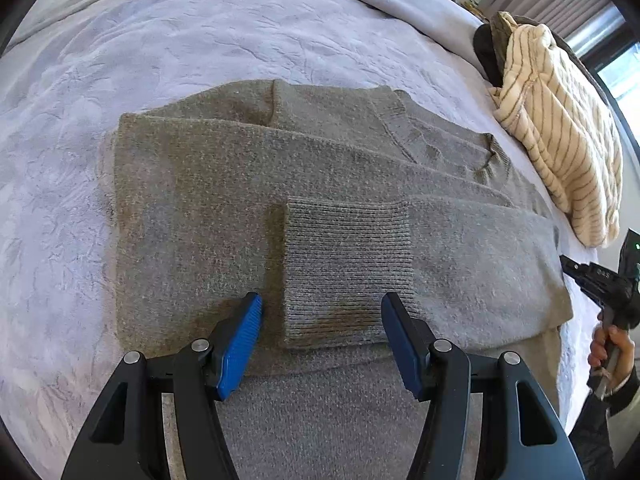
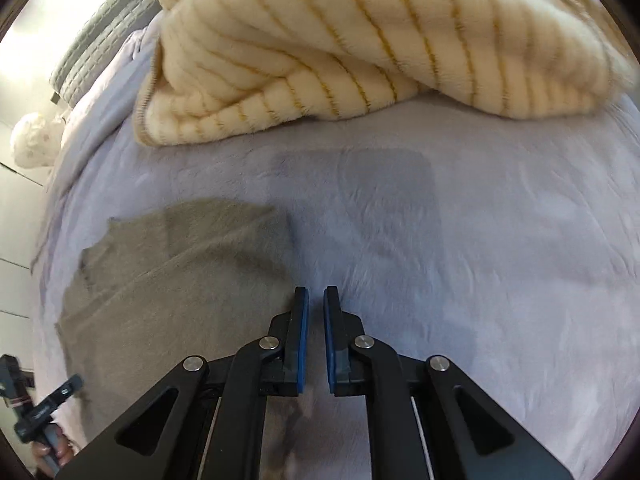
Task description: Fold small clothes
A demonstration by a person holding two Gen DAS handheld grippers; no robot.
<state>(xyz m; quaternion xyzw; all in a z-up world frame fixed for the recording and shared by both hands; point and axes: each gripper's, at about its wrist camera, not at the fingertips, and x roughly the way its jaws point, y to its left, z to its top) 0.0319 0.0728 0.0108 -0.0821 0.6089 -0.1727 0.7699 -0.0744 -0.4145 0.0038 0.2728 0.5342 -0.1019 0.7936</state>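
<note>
L gripper (image 1: 322,308): blue-padded fingers wide apart, straddling the ribbed cuff (image 1: 348,268) of the grey-brown knit sweater (image 1: 200,200); nothing clamped, contact w/ cloth unclear. Sweater lies part-folded mid-bed on the pale lilac plush bedspread (image 1: 120,48). R gripper (image 2: 316,296): fingers nearly together, empty, over bare bedspread just off the sweater's right edge. Cream striped fleece blanket (image 2: 320,40) bunched beyond, toward the bed's far edge; open spread between.
</note>
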